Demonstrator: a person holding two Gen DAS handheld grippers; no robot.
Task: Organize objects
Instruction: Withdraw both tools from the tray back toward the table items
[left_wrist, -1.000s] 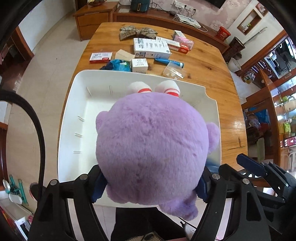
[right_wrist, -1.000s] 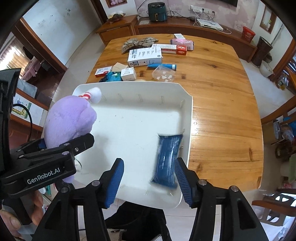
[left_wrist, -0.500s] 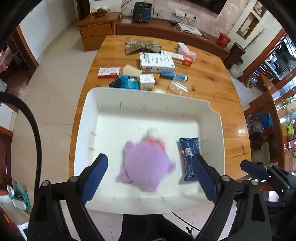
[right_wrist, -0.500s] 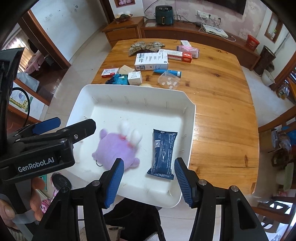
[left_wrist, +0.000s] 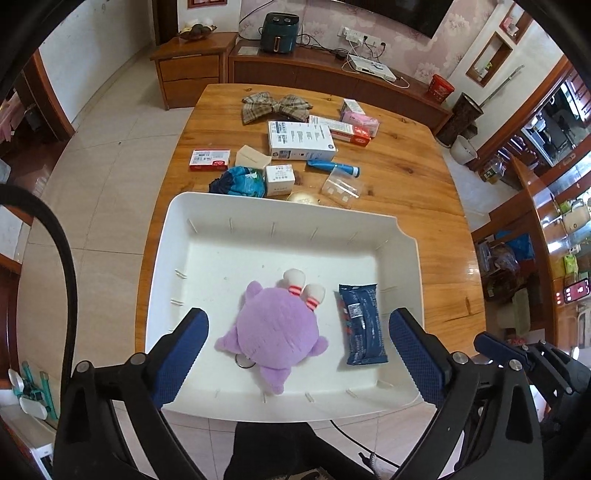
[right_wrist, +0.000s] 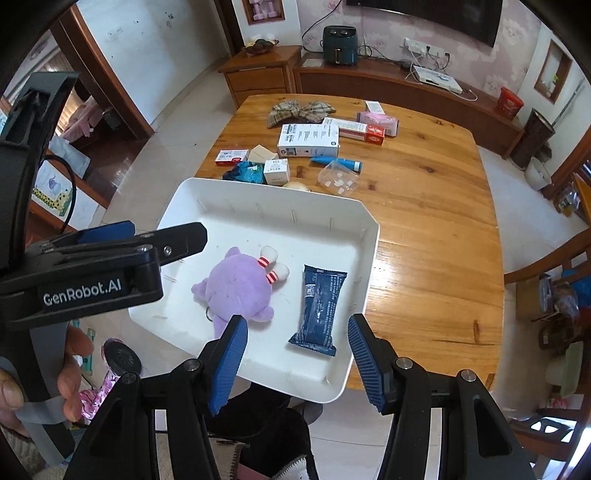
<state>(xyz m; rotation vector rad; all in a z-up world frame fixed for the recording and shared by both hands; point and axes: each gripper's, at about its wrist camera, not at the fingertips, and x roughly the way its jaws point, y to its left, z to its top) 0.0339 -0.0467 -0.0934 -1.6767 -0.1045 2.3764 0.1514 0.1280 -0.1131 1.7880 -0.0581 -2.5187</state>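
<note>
My purple plush toy (left_wrist: 277, 329) lies face-down in the white bin (left_wrist: 236, 206); at its three o'clock, the blue packet (left_wrist: 362, 328) lies flat.

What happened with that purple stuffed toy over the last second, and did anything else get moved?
The left tongs let go of the purple plush toy: their jaws have just been opening, and the toy dropped into the white tray, beside the blue packet. Both tongs now hang above the tray, holding nothing; the right tongs kept the same opening. The packet and the clutter on the wooden table stayed put.
</note>
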